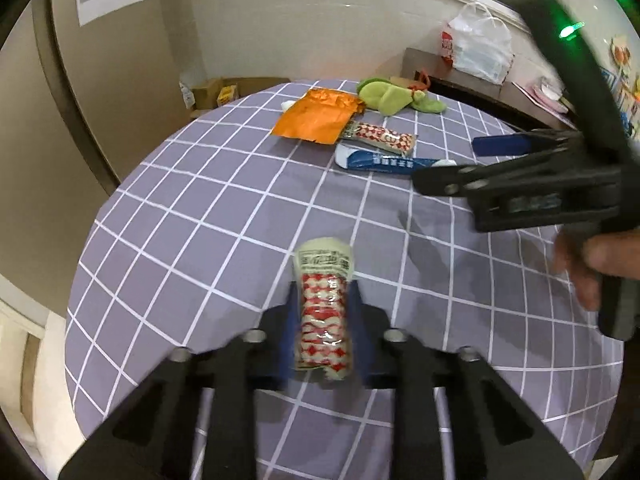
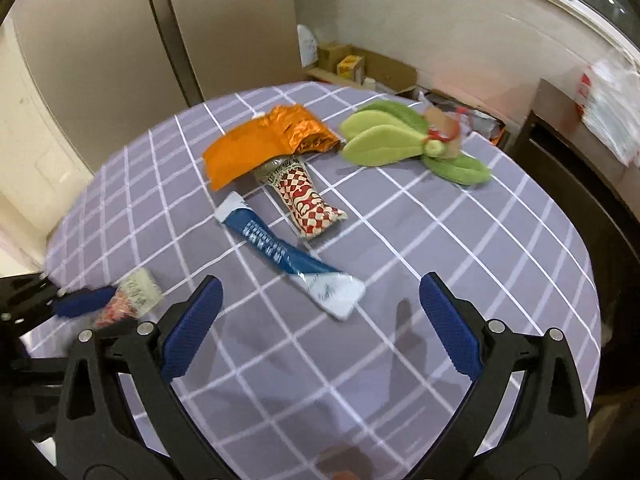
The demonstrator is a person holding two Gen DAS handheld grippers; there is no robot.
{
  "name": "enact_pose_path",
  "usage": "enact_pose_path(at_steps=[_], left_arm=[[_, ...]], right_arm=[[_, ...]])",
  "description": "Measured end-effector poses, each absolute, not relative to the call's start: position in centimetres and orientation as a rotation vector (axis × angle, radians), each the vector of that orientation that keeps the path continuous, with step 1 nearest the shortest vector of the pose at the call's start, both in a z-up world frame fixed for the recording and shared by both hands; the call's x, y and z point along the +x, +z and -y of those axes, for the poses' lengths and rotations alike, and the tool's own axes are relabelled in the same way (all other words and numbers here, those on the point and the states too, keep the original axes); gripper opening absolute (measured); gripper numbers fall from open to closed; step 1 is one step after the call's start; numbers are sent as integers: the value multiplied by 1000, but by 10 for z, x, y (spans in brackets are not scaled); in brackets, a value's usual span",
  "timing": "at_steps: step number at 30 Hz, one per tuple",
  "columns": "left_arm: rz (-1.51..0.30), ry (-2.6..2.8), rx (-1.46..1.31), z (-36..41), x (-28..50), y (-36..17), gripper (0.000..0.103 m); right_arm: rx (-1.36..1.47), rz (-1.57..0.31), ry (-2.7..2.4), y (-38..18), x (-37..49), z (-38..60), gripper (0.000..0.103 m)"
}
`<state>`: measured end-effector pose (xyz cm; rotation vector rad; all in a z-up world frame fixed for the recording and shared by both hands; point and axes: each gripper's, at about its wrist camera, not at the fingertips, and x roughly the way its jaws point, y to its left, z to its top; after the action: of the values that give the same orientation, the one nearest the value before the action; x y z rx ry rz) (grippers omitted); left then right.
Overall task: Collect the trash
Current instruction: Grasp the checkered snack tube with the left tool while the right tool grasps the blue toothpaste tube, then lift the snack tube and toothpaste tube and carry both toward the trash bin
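Left wrist: L gripper (image 1: 324,320) clamps red-white wrapper (image 1: 325,312)

Both cameras look down from close above the checked table (image 1: 208,216) (image 2: 460,248), and both see the orange bag (image 1: 316,118) (image 2: 256,146).

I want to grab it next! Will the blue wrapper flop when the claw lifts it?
Probably. The blue wrapper lies flat and thin on the cloth, so it looks empty and light. Its white end is crinkled, so it likely bends and droops. The shiny film may slip between the open right claw pads.
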<state>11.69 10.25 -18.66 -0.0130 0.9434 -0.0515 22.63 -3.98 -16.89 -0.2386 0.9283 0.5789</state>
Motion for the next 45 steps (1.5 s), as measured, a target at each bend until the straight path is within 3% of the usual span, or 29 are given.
enact_pose_path(at_steps=[4, 7, 9, 12, 19, 21, 23, 25, 26, 45], left_arm=[[-942, -15, -74, -114, 116, -184, 18], [-928, 5, -110, -121, 113, -181, 18], [-921, 14, -119, -123, 112, -180, 18], [-914, 17, -126, -123, 111, -178, 17], [-901, 4, -141, -122, 107, -172, 17], [-900, 3, -145, -122, 105, -171, 17], [-896, 1, -151, -121, 104, -170, 17], [-892, 2, -154, -120, 104, -168, 16], [-890, 3, -157, -120, 104, -167, 16], [-765, -138, -131, -40, 116, -106, 15]], right_arm=[[-293, -923, 589, -179, 236, 23, 93], [-301, -888, 608, -177, 231, 18, 64], [-306, -887, 617, -174, 225, 17, 32], [-311, -901, 641, -172, 217, 19, 18], [-305, -918, 684, -172, 194, 19, 18], [-282, -926, 684, -172, 198, 18, 25], [-289, -918, 683, -172, 200, 14, 26], [-315, -904, 681, -173, 199, 9, 24], [-311, -912, 696, -172, 197, 9, 14], [59, -680, 590, -67, 150, 162, 14]])
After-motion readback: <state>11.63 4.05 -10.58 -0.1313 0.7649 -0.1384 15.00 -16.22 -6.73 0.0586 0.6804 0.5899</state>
